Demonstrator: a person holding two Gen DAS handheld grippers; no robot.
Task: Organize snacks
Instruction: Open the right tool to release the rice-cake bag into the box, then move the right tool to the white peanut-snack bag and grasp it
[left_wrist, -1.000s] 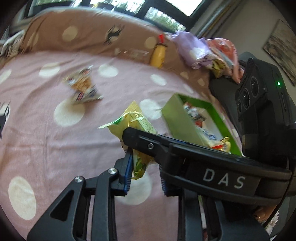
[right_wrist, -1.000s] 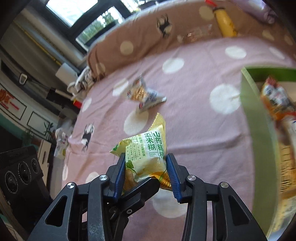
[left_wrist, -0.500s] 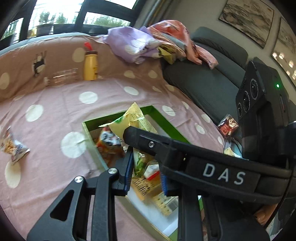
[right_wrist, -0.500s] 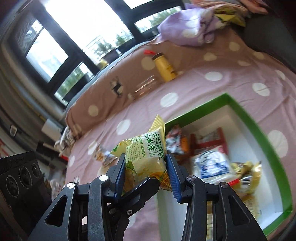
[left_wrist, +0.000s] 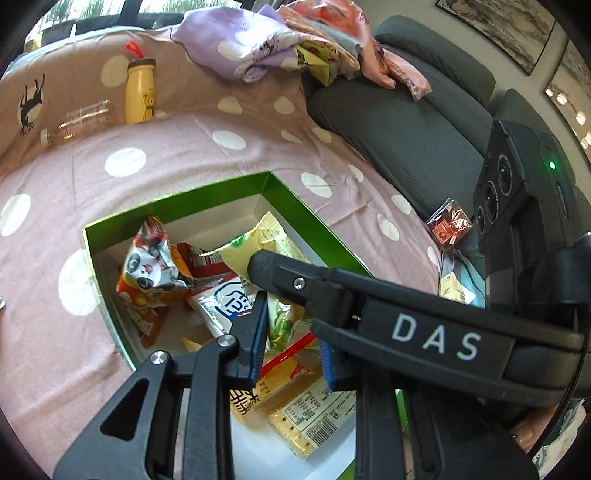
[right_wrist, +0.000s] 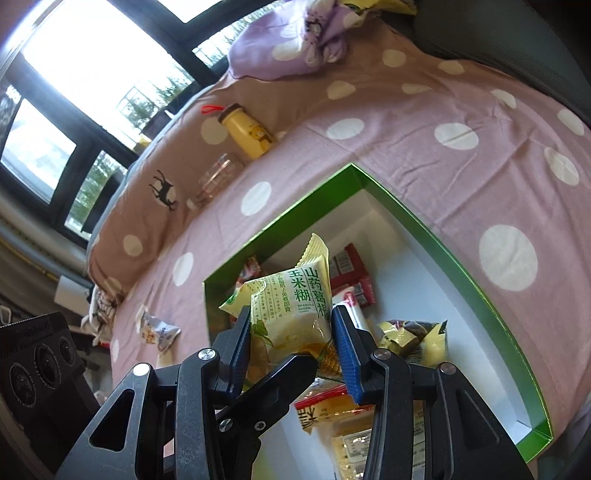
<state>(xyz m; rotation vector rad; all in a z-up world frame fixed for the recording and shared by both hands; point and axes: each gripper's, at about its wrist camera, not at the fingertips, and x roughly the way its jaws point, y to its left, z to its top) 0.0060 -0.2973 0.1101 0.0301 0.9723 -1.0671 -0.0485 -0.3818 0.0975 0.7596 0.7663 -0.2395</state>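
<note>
A yellow-green snack packet (right_wrist: 295, 306) hangs over the open green box (right_wrist: 461, 280), whose rim (left_wrist: 177, 206) also shows in the left wrist view. My right gripper (right_wrist: 291, 325) is shut on the packet's sides with its blue pads. My left gripper (left_wrist: 291, 347) is shut on the packet's lower part (left_wrist: 280, 325). One of the left fingers (right_wrist: 288, 373) crosses under the packet. A right finger (left_wrist: 369, 295) marked DAS crosses the left wrist view. Inside the box lie a panda packet (left_wrist: 151, 266), a white packet (left_wrist: 229, 299) and a yellow biscuit pack (left_wrist: 295, 398).
The box sits on a pink dotted bedspread (left_wrist: 166, 162). At the back lean a yellow bottle (left_wrist: 138, 96) and a glass jar (left_wrist: 81, 122), beside a purple cloth heap (left_wrist: 251, 48). A dark sofa (left_wrist: 406, 122) borders the right, with a small red packet (left_wrist: 448, 225). Another snack packet (right_wrist: 157, 330) lies left of the box.
Both grippers have carried the yellow-green packet sideways from above the bare bedspread to above the green box. Both wrists have rolled. The grip on the packet looks the same.
</note>
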